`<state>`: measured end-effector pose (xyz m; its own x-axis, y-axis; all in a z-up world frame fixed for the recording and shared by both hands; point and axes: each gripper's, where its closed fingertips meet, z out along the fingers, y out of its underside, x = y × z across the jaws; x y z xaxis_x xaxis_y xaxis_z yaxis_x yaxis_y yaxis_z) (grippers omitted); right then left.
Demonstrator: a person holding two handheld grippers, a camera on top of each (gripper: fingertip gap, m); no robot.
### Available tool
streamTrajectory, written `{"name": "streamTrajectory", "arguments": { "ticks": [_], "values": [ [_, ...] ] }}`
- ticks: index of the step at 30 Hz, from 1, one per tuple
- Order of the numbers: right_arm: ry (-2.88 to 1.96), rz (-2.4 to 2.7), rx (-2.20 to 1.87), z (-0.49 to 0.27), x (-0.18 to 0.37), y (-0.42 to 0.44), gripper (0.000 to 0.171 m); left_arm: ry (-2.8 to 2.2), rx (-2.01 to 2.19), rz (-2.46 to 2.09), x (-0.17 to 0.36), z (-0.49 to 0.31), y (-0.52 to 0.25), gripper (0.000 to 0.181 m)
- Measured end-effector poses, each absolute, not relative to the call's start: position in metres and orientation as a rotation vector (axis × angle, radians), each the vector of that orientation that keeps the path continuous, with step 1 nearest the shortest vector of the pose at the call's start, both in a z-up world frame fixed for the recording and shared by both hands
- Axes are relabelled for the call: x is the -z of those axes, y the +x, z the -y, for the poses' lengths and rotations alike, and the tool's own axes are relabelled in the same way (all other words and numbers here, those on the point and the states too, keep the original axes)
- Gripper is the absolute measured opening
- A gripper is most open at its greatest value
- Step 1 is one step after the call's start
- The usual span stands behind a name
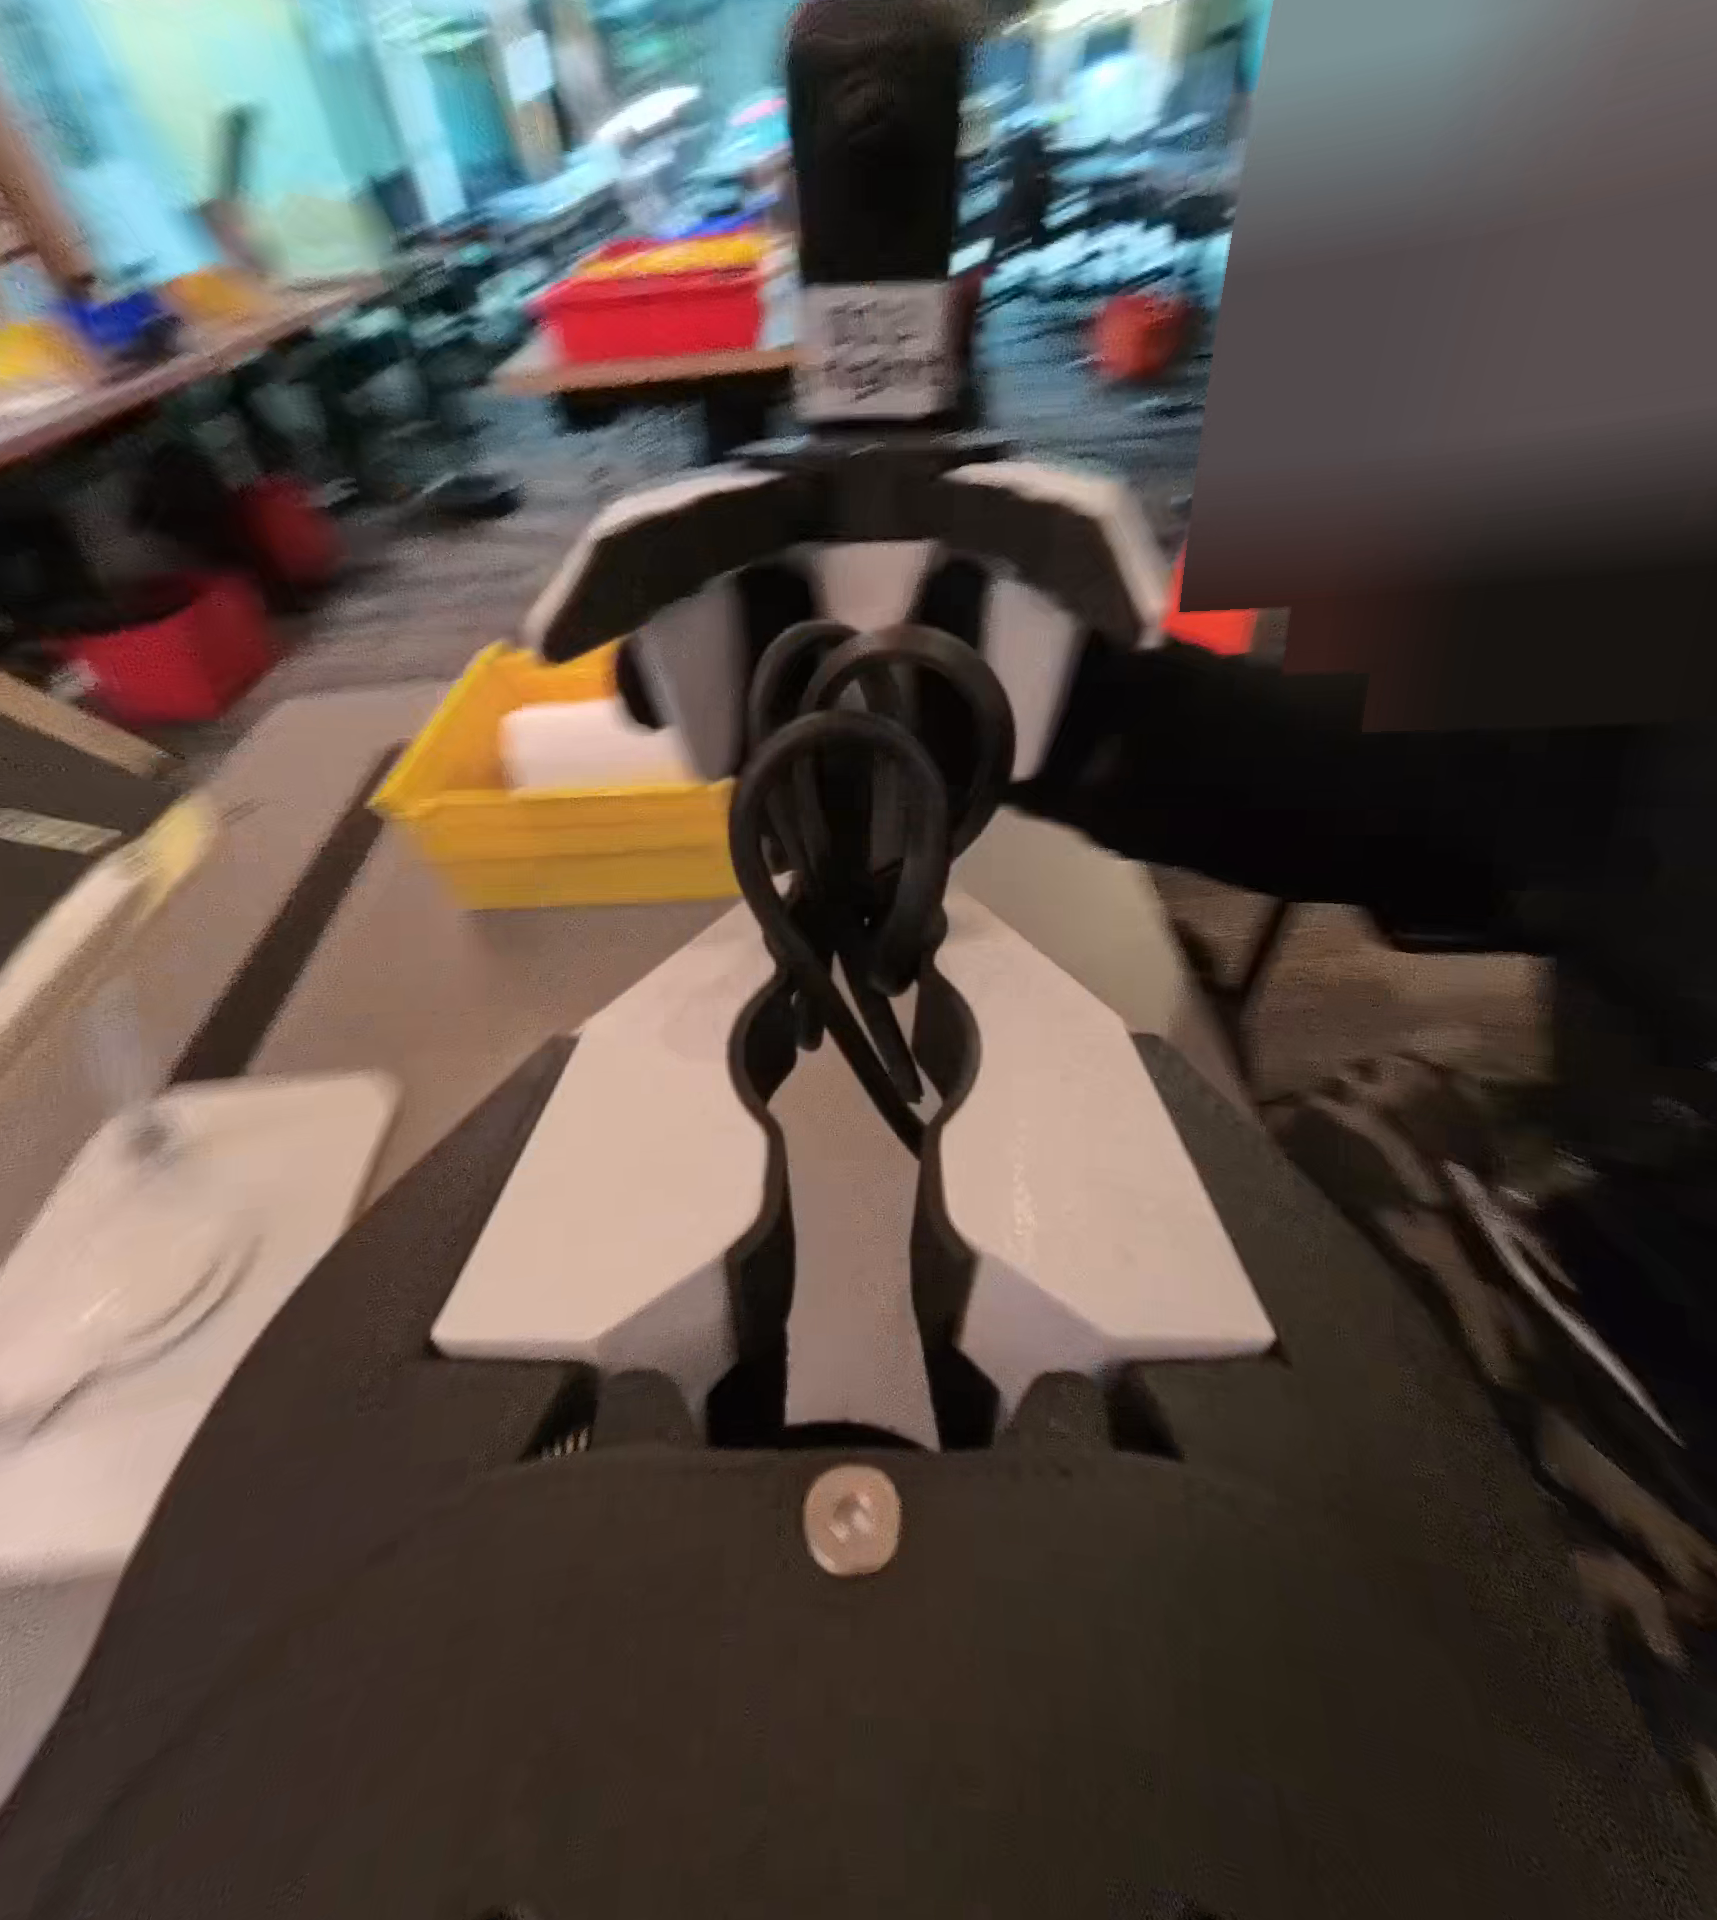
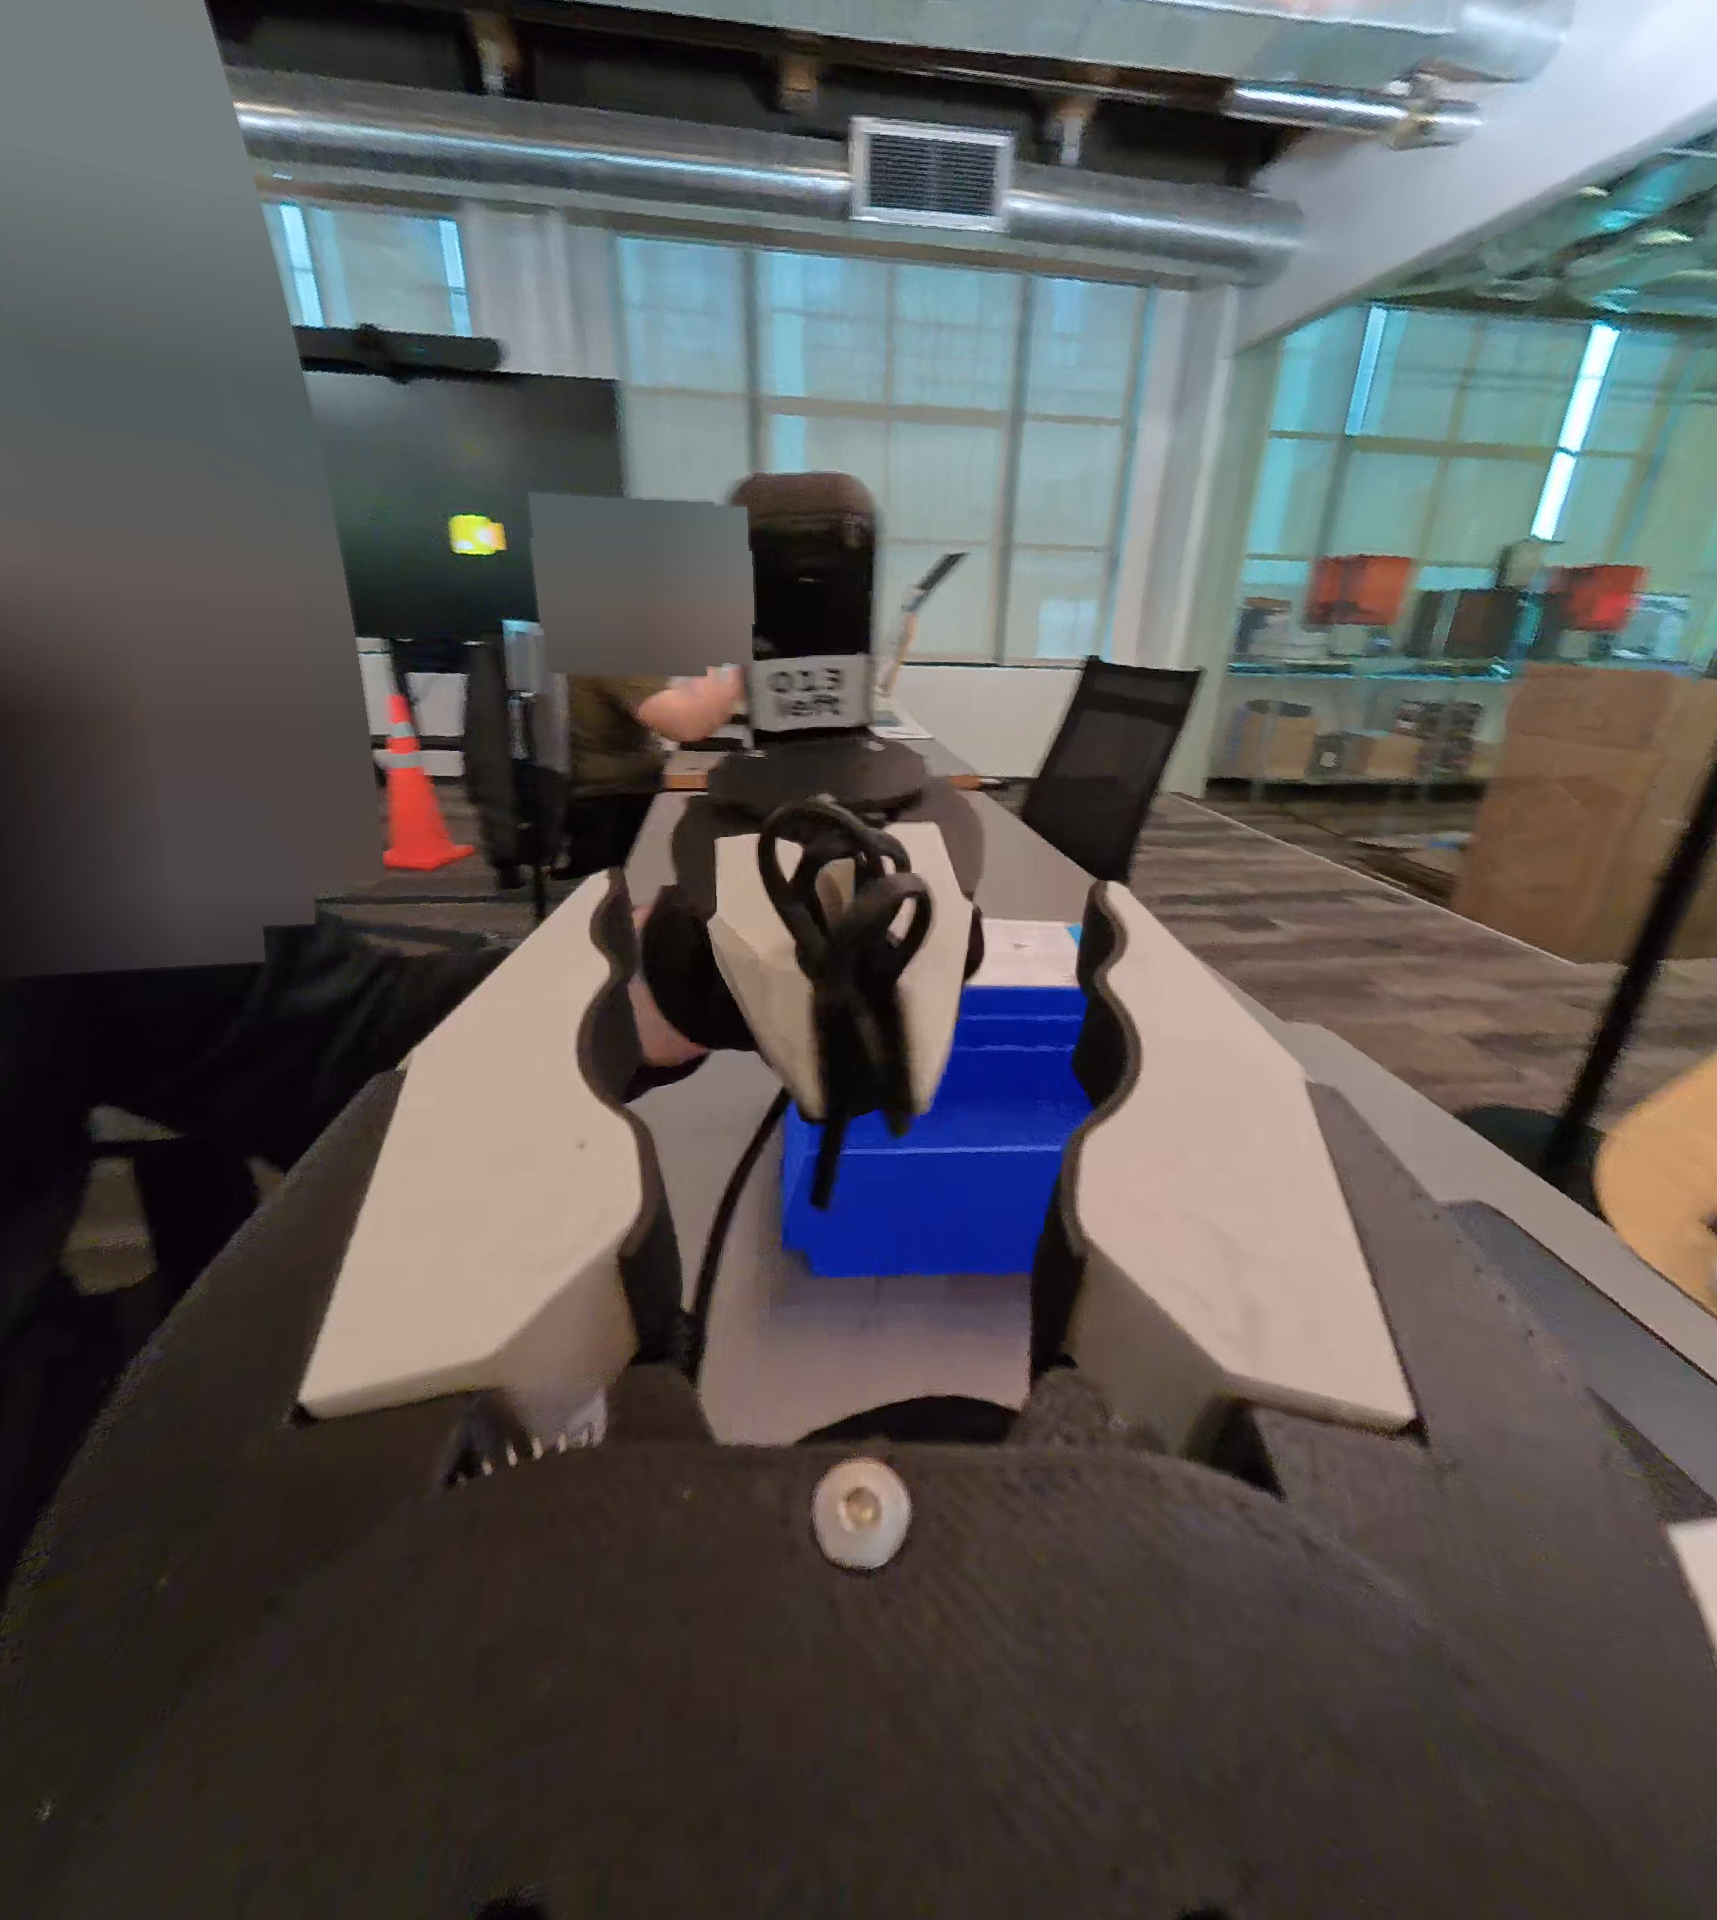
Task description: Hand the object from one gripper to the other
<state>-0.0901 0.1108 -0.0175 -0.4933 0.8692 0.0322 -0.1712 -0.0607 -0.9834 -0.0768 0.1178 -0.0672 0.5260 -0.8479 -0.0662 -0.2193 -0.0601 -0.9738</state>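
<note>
Left wrist view: left gripper, white fingers w/ black wavy pads, closed onto a bundle of looped black plastic cable ties, held above the grey tabletop. Right gripper faces it just beyond the loops, jaws spread; contact w/ the ties cannot be told. Yellow plastic bin behind. Right wrist view: right gripper's fingers wide apart, nothing between them; blue plastic bin below.
</note>
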Motion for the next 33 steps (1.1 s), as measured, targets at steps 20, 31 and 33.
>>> {"name": "streamTrajectory", "arguments": {
  "ticks": [20, 31, 33],
  "values": [
    [-0.221, 1.937, -1.922, 0.007, 0.055, -0.044, 0.017, -1.345, 1.321, -1.504, 0.092, 0.002, -0.022, 0.015],
    [-0.371, 1.757, -1.781, -0.023, 0.034, -0.065, 0.006, -1.353, 1.248, -1.264, 0.071, -0.034, -0.032, 0.032],
    [-0.467, 1.661, -1.730, -0.042, 0.024, -0.074, 0.005, -1.399, 1.132, -1.153, 0.066, -0.058, -0.041, 0.045]
  ]
}}
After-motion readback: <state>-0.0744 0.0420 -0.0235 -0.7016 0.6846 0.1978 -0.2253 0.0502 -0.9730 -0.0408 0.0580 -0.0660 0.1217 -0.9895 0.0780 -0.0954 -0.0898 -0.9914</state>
